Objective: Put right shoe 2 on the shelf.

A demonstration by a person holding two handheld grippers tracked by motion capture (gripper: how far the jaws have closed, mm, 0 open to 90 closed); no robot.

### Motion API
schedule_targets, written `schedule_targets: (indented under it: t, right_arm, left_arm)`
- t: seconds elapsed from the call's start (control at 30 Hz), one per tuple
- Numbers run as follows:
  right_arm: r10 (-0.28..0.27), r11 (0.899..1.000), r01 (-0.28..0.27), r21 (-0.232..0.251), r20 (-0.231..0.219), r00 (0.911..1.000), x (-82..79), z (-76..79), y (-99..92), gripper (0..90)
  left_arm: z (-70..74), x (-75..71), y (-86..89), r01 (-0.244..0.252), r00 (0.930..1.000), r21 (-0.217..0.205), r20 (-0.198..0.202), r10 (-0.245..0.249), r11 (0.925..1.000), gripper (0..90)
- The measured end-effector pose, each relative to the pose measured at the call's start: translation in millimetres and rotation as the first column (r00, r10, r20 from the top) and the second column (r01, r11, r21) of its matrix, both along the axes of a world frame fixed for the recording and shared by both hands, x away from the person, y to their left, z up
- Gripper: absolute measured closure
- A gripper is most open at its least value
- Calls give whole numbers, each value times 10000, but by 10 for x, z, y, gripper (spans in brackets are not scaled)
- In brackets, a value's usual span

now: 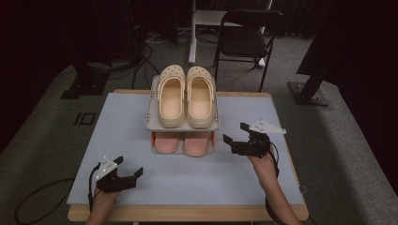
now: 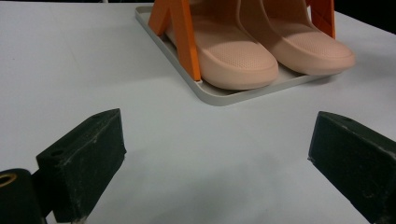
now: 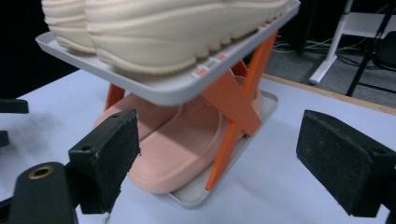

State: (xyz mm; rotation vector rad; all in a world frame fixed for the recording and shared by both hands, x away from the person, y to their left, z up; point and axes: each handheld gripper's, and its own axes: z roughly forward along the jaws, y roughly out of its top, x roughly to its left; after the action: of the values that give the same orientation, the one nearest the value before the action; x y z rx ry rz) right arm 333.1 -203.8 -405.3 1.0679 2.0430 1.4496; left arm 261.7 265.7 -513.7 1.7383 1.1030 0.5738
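At the bottom left of the high view, nearest the camera, the left gripper (image 1: 127,169) is hovering over the pale bench (image 1: 197,180) with its fingers (image 2: 84,161) spread and holding nothing. At the right of centre, the right gripper (image 1: 236,132) is hanging just beside the shoe rack (image 1: 182,124), its fingers (image 3: 107,156) likewise spread and empty, and it is pointing at the rack's lower tier. The rack is standing at the middle of the frame: the cream clogs (image 1: 186,95) are sitting side by side on the top shelf, and the pink slippers (image 1: 182,143) are lying side by side on the bottom tray between the orange struts (image 3: 233,121). Judging from this, both pairs are already resting in place and neither gripper is touching a shoe, so the work is either looking finished or a slipper is about to be reached for; the pictures are not settling which.
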Motion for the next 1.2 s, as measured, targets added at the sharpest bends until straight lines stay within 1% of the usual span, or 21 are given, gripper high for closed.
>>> schedule_targets:
  t: [0.1,0.2,0.3,0.37,0.43,0.5,0.67,0.73,0.87,0.93,1.0,1.03,1.1,1.2]
  right_arm:
    - [-70,9999,70,112,-13,10000,-26,-94,-78,127]
    - [-183,9998,183,-2,5,9998,-53,-197,-158,127]
    - [-267,9996,268,84,-66,9996,-76,-301,-239,127]
    - [-320,9995,319,-68,-144,9994,-84,-360,-281,127]
    - [-444,9987,441,-250,-129,9989,-98,-416,-324,127]
    - [-461,9988,457,-162,-215,9987,-105,-475,-374,127]
    - [-758,9971,754,-132,-290,9967,-127,-593,-479,128]
    - [-807,9967,802,-140,-367,9961,-136,-643,-503,128]
    - [-812,9958,784,-473,-608,9948,-151,-766,-529,127]
    - [-956,9939,918,-606,-634,9934,-159,-826,-549,128]
    - [-1054,9931,1011,-592,-737,9917,-169,-880,-567,128]
    - [-1034,9933,986,-602,-825,9912,-172,-905,-574,128]
    - [-1010,9928,948,-738,-856,9912,-178,-947,-586,128]
    - [-1020,9929,954,-705,-968,9901,-182,-993,-609,127]
  left_arm:
    - [-2,2,1,-30,10000,-47,14,30,10000,35]
    - [-2,1,0,-37,10000,-35,15,37,10000,35]
    - [1,2,-2,-45,10000,-18,10,45,10000,35]
    - [4,0,-3,-42,10000,-6,6,42,10000,36]
    - [4,-2,-4,-43,10000,1,11,43,10000,36]
    - [4,-1,-2,-56,10000,20,9,56,10000,36]
    - [2,-2,-4,-39,10000,36,2,39,10000,36]
    - [2,-3,-4,-44,10000,46,10,44,10000,36]
    - [1,-4,-5,-32,10000,44,7,32,10000,36]
    - [3,-7,-7,-15,10000,88,2,15,10000,36]
    - [4,-7,-9,-4,10000,108,50,4,9999,36]
    - [4,-8,-10,-6,10000,134,59,5,9999,36]
    - [3,-11,-9,11,10000,138,56,-12,9999,36]
    - [5,-21,-14,-14,10000,247,96,11,9997,36]
